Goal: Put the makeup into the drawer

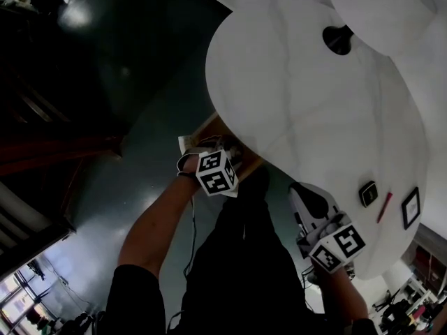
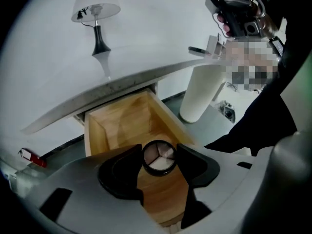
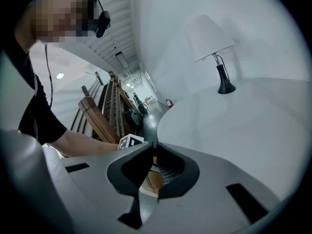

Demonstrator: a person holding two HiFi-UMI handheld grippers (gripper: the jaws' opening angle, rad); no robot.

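Note:
A round makeup compact (image 2: 158,161) with a black rim and pale powder wedges sits between the jaws of my left gripper (image 2: 159,150), which is shut on it. It hangs just over the open wooden drawer (image 2: 122,123) under the white table top. In the head view the left gripper (image 1: 219,159) is over the drawer (image 1: 209,128) at the table's near edge. My right gripper (image 3: 155,145) is shut with nothing in it; it hovers at the table's edge (image 1: 306,192), to the right of the drawer.
On the white table (image 1: 307,110) stand a lamp (image 2: 96,18) at the back, a small black case (image 1: 368,193), a red stick (image 1: 384,206) and a black-framed square (image 1: 411,208) at the right. A white table leg (image 2: 201,94) stands right of the drawer.

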